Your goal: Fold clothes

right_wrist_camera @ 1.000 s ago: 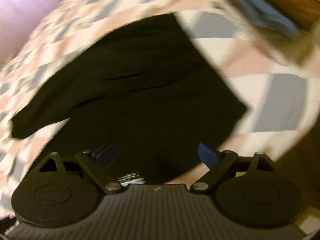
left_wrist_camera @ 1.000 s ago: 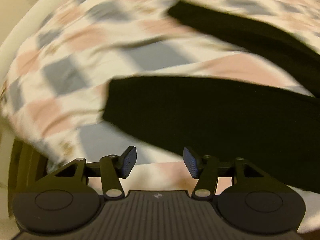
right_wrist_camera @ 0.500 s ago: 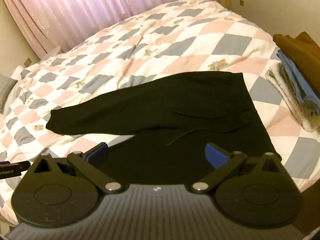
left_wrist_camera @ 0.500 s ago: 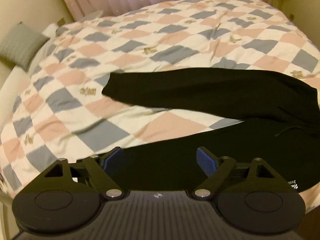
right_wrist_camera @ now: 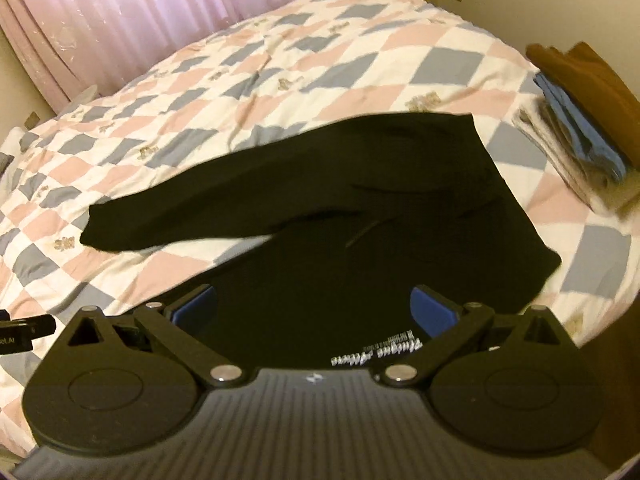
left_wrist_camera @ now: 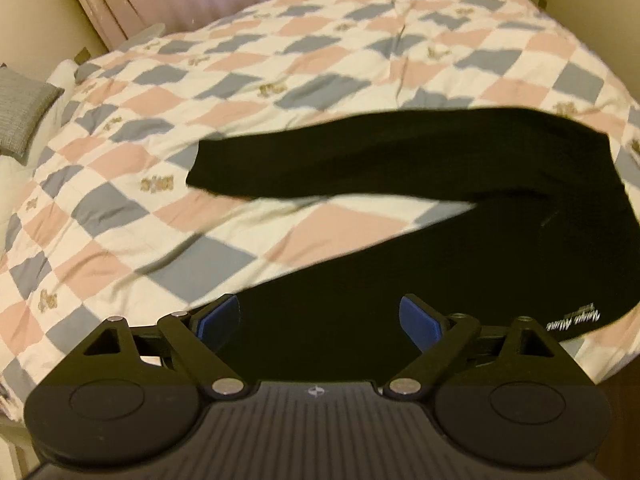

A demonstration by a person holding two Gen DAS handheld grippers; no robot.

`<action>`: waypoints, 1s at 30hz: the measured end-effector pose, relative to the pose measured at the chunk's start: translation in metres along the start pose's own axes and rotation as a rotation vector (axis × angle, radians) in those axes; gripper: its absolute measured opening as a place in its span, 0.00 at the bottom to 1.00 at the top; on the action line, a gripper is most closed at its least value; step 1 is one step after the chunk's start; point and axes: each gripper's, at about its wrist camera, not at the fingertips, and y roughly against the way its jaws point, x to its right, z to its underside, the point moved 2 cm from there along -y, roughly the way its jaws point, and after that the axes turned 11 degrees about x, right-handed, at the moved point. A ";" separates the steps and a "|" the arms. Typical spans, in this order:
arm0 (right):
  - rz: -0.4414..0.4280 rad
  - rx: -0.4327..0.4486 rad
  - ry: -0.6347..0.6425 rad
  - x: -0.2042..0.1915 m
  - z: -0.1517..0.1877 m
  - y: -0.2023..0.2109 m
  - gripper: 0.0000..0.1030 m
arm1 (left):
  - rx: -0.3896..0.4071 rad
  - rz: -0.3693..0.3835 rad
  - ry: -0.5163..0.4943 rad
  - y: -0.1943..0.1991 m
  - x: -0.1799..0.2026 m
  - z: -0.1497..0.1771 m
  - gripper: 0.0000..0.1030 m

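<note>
A pair of black trousers [left_wrist_camera: 460, 184] lies spread flat on a checked quilt, its legs pointing left; it also shows in the right wrist view [right_wrist_camera: 360, 208]. White lettering [right_wrist_camera: 376, 350] marks the near edge by the waist. My left gripper [left_wrist_camera: 320, 318] is open and empty, held above the near leg. My right gripper [right_wrist_camera: 314, 308] is open and empty, held above the waist part. Neither touches the cloth.
The pink, grey and white quilt [left_wrist_camera: 200, 92] covers the bed. A stack of folded clothes [right_wrist_camera: 580, 120] sits at the bed's right edge. A grey cushion [left_wrist_camera: 20, 112] lies far left. Pink curtains [right_wrist_camera: 160, 12] hang behind. The left gripper's tip [right_wrist_camera: 20, 330] shows at the left edge.
Both grippers have pulled up and back from the trousers and opened wider. The views went from close and blurred to a wide look over the bed.
</note>
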 end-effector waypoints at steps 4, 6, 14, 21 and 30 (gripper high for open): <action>-0.003 -0.019 0.019 0.005 0.000 0.003 0.99 | 0.004 0.000 0.011 0.012 0.001 0.008 0.87; -0.022 -0.019 0.040 0.009 -0.005 0.005 0.99 | 0.012 -0.009 0.026 0.017 0.005 0.012 0.90; -0.053 -0.014 0.115 0.047 -0.015 0.032 0.99 | 0.002 -0.029 0.093 0.045 0.046 0.029 0.91; -0.058 -0.031 0.135 0.105 -0.006 0.054 0.99 | 0.001 -0.053 0.142 0.079 0.093 0.056 0.92; -0.075 -0.044 0.158 0.144 0.007 0.073 0.99 | 0.001 -0.077 0.160 0.114 0.129 0.086 0.93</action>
